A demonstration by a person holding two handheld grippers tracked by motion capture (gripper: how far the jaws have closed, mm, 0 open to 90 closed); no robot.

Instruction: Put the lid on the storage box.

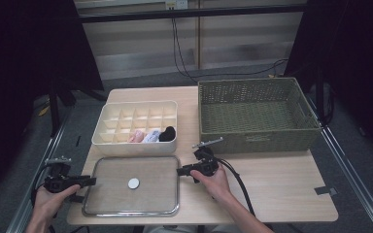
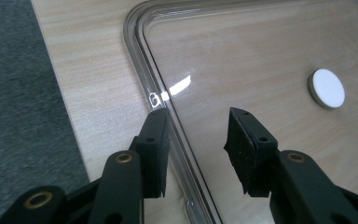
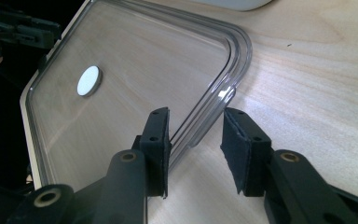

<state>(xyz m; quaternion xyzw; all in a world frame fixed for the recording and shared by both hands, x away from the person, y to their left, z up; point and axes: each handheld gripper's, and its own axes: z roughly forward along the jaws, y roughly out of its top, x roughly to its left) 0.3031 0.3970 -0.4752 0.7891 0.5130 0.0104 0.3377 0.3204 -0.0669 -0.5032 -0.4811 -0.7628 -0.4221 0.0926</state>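
Claws (image 2: pixel 196 140) straddle clear lid's (image 2: pixel 261 56) rims.

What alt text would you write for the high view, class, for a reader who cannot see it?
A person's two grippers, left gripper and right gripper, flank a clear lid lying flat on a wooden table. Behind it sit a cream divided box and a green woven basket.

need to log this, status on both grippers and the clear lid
Left gripper and right gripper open, each straddling an opposite lid edge. Clear lid flat on table, not gripped. Nothing in the way.
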